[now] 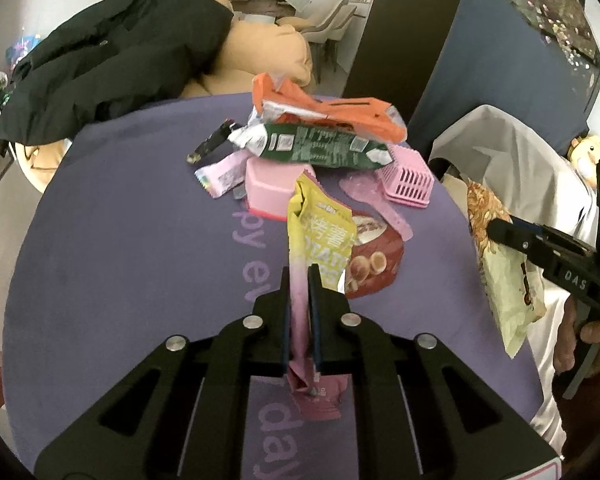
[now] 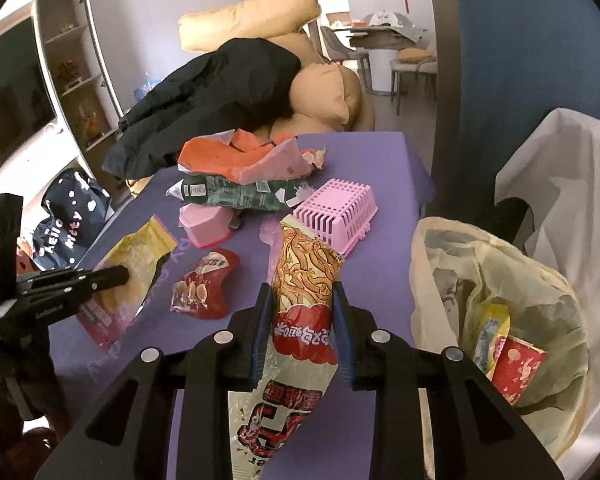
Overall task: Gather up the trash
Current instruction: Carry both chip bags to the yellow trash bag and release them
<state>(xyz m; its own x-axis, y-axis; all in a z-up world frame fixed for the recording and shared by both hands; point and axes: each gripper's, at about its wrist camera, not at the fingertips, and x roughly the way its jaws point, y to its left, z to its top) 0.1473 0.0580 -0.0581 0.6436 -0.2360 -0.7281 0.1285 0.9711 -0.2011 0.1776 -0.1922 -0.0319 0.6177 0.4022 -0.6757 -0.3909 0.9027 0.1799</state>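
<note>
At centre frame of each wrist view, my left gripper (image 1: 299, 280) pinches the yellow-pink wrapper (image 1: 320, 236) by a thin edge and my right gripper (image 2: 302, 300) clamps the noodle packet (image 2: 306, 276) beside the trash bag (image 2: 496, 280), so either could slip free above the purple table (image 1: 120, 240).

I see soft, even indoor daylight, strong fisheye bending with black corners, slight blur toward the edges.
</note>
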